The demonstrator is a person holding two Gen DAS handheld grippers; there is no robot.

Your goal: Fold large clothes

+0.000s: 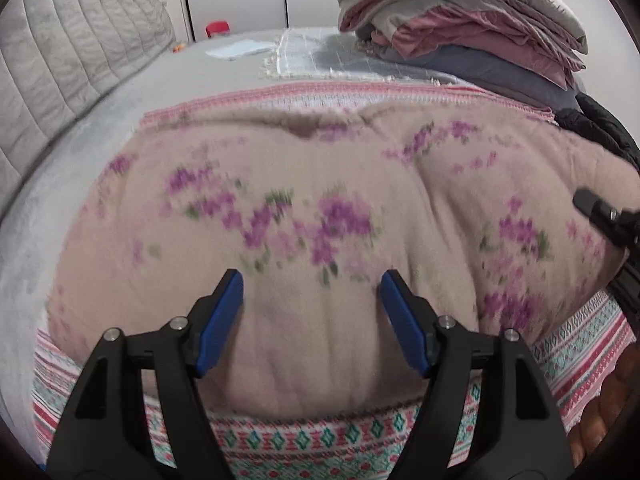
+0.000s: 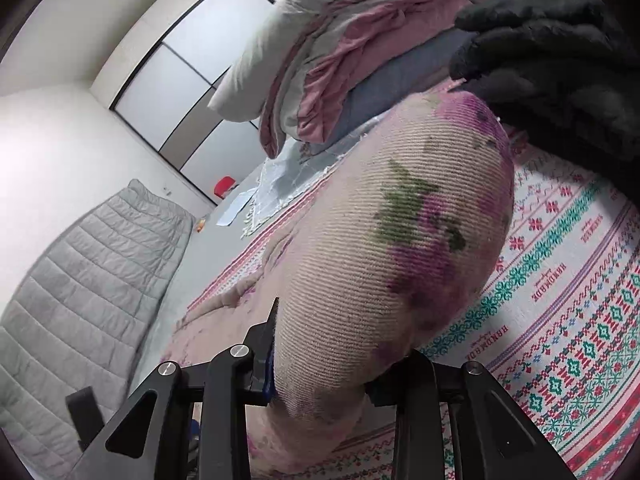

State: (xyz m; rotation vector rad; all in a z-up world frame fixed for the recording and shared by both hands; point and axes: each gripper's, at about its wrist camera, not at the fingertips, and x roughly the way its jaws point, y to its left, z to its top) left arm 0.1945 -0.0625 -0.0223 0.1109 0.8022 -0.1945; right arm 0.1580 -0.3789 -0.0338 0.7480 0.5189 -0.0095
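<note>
Mid-fold: floral knit garment (image 1: 320, 208) spread on the patterned sheet (image 1: 580, 344) on the bed, one edge lifted.

Right gripper (image 2: 324, 368) has its jaws closed on a thick bunch of the garment, held up off the sheet; fabric bulges out between the fingers. Left gripper (image 1: 312, 320) hovers over the near part of the garment, jaws wide apart, holding nothing. Judgement: a fold-over is in hand. Next move likely needs the left gripper to pin or grip the near edge while the right carries its bunch across. Stacked bedding (image 1: 460, 20) lies beyond.
</note>
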